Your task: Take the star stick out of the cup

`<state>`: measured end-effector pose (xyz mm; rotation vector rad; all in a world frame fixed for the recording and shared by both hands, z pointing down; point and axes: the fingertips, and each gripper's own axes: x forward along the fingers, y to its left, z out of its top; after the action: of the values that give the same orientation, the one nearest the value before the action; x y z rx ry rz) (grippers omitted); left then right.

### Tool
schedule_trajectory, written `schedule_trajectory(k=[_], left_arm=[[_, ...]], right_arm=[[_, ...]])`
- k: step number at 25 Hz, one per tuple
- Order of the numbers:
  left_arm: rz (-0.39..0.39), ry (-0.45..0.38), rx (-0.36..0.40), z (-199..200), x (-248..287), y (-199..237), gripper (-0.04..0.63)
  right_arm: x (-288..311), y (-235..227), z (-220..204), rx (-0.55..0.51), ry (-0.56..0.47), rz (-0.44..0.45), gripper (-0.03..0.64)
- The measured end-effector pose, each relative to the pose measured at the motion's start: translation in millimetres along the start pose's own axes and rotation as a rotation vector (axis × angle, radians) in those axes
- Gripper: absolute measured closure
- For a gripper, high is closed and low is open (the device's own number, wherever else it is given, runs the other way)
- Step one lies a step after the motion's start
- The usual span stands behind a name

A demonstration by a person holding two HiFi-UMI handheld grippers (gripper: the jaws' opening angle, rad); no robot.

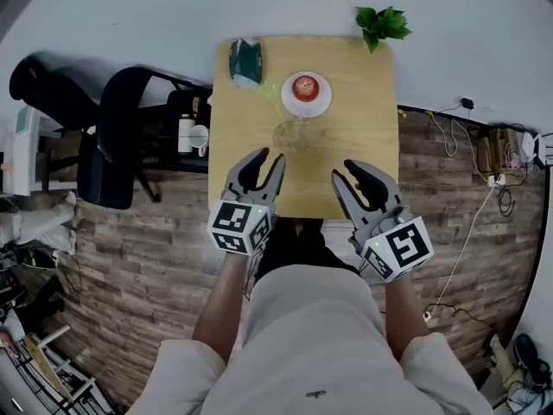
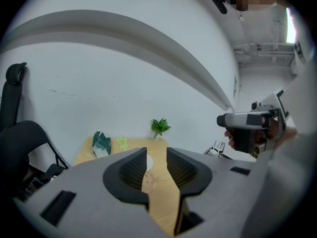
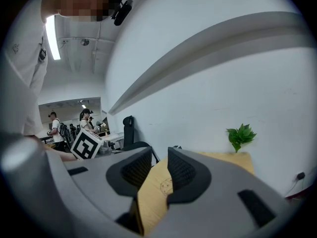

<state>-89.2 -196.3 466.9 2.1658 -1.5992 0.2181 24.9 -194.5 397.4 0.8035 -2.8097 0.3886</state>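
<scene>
A clear cup (image 1: 294, 135) stands mid-table on the wooden table (image 1: 363, 102). From it a thin green star stick (image 1: 270, 91) leans up and to the left. In the left gripper view its star (image 2: 122, 143) shows above the table's far side, and the cup (image 2: 148, 181) appears between the jaws. My left gripper (image 1: 269, 157) and right gripper (image 1: 343, 171) hover over the table's near edge, either side of the cup and short of it. Both are open and hold nothing. The right gripper view shows the cup (image 3: 166, 185) through its open jaws.
A white plate (image 1: 321, 104) with a red apple (image 1: 305, 86) sits behind the cup. A crumpled teal bag (image 1: 246, 61) lies at the far left corner, a small green plant (image 1: 382, 24) at the far right. A black chair (image 1: 117, 137) stands left of the table.
</scene>
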Motion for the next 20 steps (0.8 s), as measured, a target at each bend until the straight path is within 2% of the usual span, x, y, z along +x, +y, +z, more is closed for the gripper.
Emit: schedule_trajectory(k=[14,20], left_arm=[[-0.092,0.084,0.006,-21.9,59.8,55.1,0.491],[-0.126,0.115,-0.027,-33.7,81.8,71.5,0.491]], right_arm=[[34.8,-10.2,0.5,0.016,0.034,-0.128,0.517],[49.2,-13.0,-2.4,0.029,0.047,-0.168,0.517]])
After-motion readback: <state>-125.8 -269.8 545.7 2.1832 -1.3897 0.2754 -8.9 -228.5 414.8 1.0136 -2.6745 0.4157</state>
